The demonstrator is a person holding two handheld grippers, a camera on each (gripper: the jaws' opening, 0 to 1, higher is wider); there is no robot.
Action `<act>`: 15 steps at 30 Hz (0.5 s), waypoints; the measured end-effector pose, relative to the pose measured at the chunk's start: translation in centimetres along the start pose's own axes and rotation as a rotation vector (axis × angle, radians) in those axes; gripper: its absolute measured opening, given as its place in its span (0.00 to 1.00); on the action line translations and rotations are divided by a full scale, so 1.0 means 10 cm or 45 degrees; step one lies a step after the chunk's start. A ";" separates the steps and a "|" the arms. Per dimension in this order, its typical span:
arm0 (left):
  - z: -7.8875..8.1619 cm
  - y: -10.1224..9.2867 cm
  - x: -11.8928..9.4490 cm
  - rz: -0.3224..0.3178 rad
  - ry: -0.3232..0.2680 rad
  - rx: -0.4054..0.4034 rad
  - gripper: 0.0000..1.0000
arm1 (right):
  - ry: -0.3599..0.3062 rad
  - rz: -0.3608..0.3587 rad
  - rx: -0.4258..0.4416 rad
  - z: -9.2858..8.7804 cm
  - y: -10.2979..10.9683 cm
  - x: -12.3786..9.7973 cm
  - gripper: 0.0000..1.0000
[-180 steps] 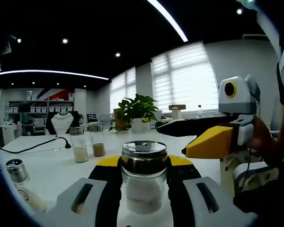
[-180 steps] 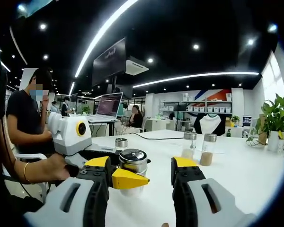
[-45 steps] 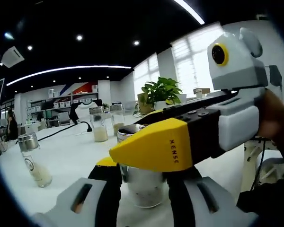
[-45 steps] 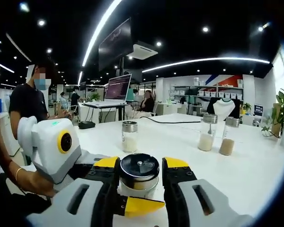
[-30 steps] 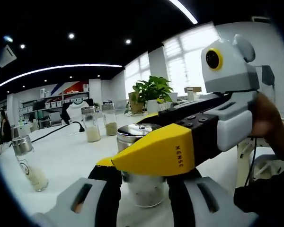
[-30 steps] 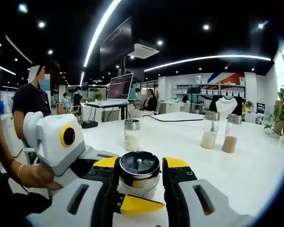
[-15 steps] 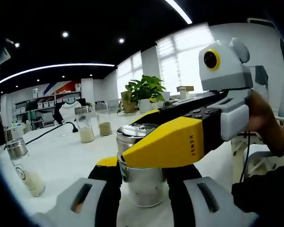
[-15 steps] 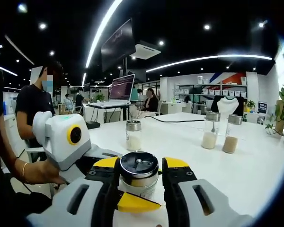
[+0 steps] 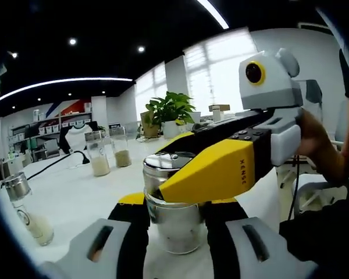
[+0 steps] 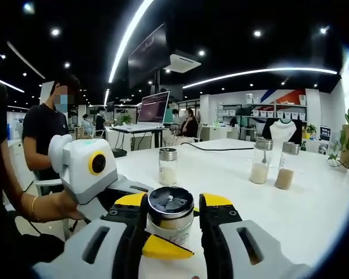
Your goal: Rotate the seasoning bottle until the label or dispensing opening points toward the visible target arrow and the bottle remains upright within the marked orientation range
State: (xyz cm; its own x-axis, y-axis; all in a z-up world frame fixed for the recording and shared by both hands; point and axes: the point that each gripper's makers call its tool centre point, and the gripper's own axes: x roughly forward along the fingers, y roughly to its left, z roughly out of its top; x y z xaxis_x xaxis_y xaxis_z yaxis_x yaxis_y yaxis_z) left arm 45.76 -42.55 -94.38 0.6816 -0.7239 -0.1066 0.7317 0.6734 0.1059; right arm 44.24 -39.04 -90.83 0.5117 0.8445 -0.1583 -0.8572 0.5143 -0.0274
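Your left tongs [image 9: 173,218] pinch the glass bottle [image 9: 173,218] low on its body; it stands upright on the glossy white tabletop [image 9: 75,197]. Your right tongs [image 10: 170,212] squeeze its round metal cap [image 10: 170,202], the yellow tips on either side. In the right gripper view the cap's flat top has a small centre knob. In the left gripper view pale powder lies in the bottle.

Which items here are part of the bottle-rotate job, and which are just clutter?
In the job:
- seasoning bottle, glass with a metal cap, upright on the white table
- left tool, jaws closed on its body
- right tool, jaws at its cap

Lying about:
- three other shaker bottles
- potted plant
- black cable
- laptop
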 end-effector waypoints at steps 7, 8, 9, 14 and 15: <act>-0.01 -0.01 0.00 -0.019 -0.003 -0.018 0.39 | 0.000 0.000 -0.002 0.00 -0.01 -0.02 0.34; -0.01 -0.01 0.00 -0.020 -0.002 -0.014 0.39 | 0.001 0.001 -0.002 0.00 -0.01 -0.02 0.34; -0.01 -0.01 0.00 -0.022 -0.001 -0.014 0.39 | 0.001 0.003 -0.001 0.00 -0.01 -0.03 0.34; -0.01 -0.02 0.00 -0.028 0.001 -0.012 0.39 | -0.002 0.007 0.002 0.01 -0.01 -0.03 0.34; -0.01 -0.02 0.00 -0.029 0.001 -0.016 0.39 | -0.004 0.007 0.003 0.01 -0.01 -0.03 0.34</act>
State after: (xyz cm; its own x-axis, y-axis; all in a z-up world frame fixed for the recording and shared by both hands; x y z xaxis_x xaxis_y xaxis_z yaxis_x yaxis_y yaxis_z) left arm 45.62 -42.63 -94.50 0.6646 -0.7392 -0.1095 0.7472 0.6583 0.0912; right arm 44.15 -39.31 -90.71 0.5073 0.8476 -0.1554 -0.8598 0.5101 -0.0246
